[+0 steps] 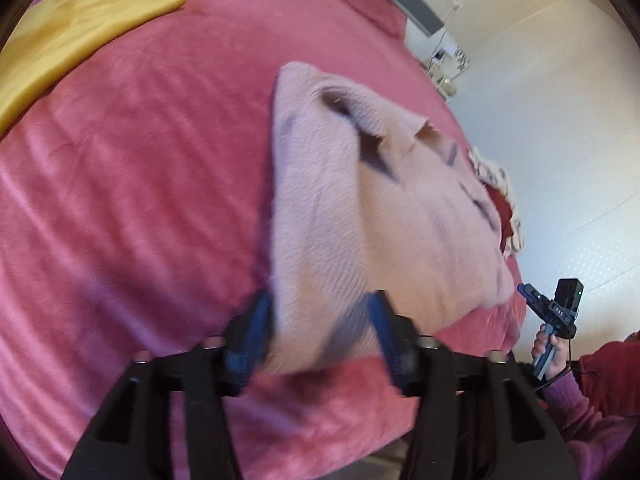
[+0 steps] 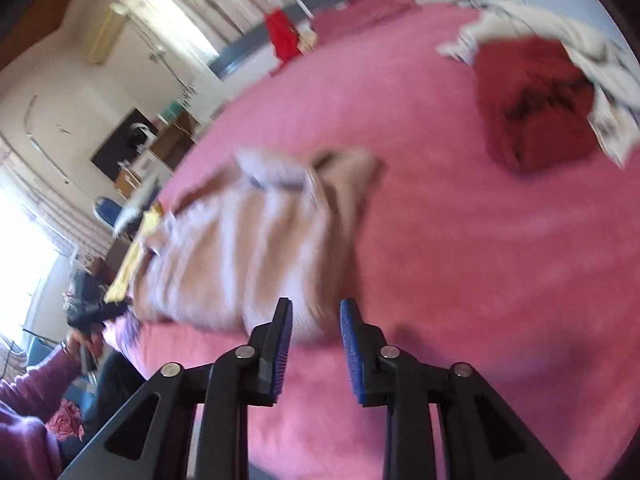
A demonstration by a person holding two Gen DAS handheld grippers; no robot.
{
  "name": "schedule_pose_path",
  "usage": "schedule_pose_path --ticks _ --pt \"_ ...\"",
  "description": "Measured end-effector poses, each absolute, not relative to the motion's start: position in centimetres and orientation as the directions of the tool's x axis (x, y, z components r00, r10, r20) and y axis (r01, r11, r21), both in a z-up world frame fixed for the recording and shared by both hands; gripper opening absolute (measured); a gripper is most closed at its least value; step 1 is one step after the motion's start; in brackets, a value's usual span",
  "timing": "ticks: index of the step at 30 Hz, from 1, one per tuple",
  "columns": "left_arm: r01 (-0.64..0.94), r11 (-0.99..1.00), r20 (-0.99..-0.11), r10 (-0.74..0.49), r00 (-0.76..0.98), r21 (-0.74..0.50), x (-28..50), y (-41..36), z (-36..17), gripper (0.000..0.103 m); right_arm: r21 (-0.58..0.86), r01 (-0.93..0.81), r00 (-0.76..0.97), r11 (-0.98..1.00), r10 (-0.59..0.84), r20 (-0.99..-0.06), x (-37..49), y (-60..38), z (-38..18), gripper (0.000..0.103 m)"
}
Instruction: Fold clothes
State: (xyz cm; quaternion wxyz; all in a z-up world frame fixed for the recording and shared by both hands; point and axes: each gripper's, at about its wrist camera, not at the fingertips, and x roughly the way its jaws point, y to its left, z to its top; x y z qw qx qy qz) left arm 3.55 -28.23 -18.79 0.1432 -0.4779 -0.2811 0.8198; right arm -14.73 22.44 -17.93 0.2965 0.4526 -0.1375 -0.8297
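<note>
A pale pink knit sweater [image 1: 360, 208] lies folded on the pink bed cover [image 1: 120, 200]. In the left wrist view my left gripper [image 1: 320, 300] stands open, its blue pads either side of the sweater's near end, and the fabric fills the gap between them. The right wrist view shows the same sweater [image 2: 248, 248], blurred, just beyond my right gripper [image 2: 317, 304]. That gripper is open with nothing between its fingers and hovers over bare cover. A hand holds the right gripper [image 1: 530, 294] at the bed's right edge. The left gripper [image 2: 100, 312] shows at the sweater's far side.
A yellow garment [image 1: 80, 12] lies at the far left of the bed. A folded dark red garment [image 2: 532, 108] and a white cloth [image 2: 520, 20] sit at the far right. A red item [image 2: 282, 36] is near the headboard. A purple sleeve [image 1: 572, 400] is beside the bed.
</note>
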Motion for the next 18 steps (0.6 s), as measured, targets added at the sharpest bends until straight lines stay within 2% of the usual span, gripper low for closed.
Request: schedule_pose_path --ticks 3,8,10,11,13,14,16,18 --pt "0.042 -0.832 -0.728 0.459 -0.509 -0.554 3.6 -28.8 -18.7 0.070 0.409 0.415 -0.391 -0.813 -0.565 -0.727 -18.1 20.0 -17.4 0.029" --pt "0.065 -0.869 -0.769 0.396 -0.503 -0.490 1.3 -27.6 -18.6 0.073 0.290 0.465 -0.348 -0.837 -0.474 -0.809 -24.1 15.5 -17.6 0.029" --pt "0.071 -0.891 -0.791 0.358 -0.496 -0.448 0.4 -27.5 -18.7 0.073 0.294 0.483 -0.305 -0.825 -0.473 -0.826 -25.6 13.8 -18.5 0.029" --pt "0.076 -0.902 -0.805 0.338 -0.487 -0.425 0.0 -27.2 -18.9 0.073 0.299 0.491 -0.282 -0.818 -0.475 -0.834 -26.2 12.9 -19.0 0.025" --pt "0.056 -0.918 -0.819 0.322 -0.476 -0.393 -0.4 -27.0 -18.7 0.072 0.341 0.492 -0.241 -0.801 -0.502 -0.831 -26.9 11.7 -19.2 0.008" --pt "0.031 -0.920 -0.816 0.329 -0.475 -0.390 -0.4 -26.8 -18.5 0.071 0.393 0.484 -0.217 -0.782 -0.542 -0.812 -26.8 12.0 -19.1 0.007" --pt "-0.034 -0.896 -0.785 0.406 -0.468 -0.442 -0.4 -26.7 -17.9 0.046 0.512 0.460 -0.155 -0.725 -0.633 -0.758 -26.3 12.8 -19.0 0.006" --pt "-0.069 -0.869 -0.760 0.466 -0.453 -0.491 -0.1 -27.1 -17.1 0.043 0.645 0.419 -0.081 -0.639 -0.734 -0.674 -25.3 13.8 -18.8 0.006"
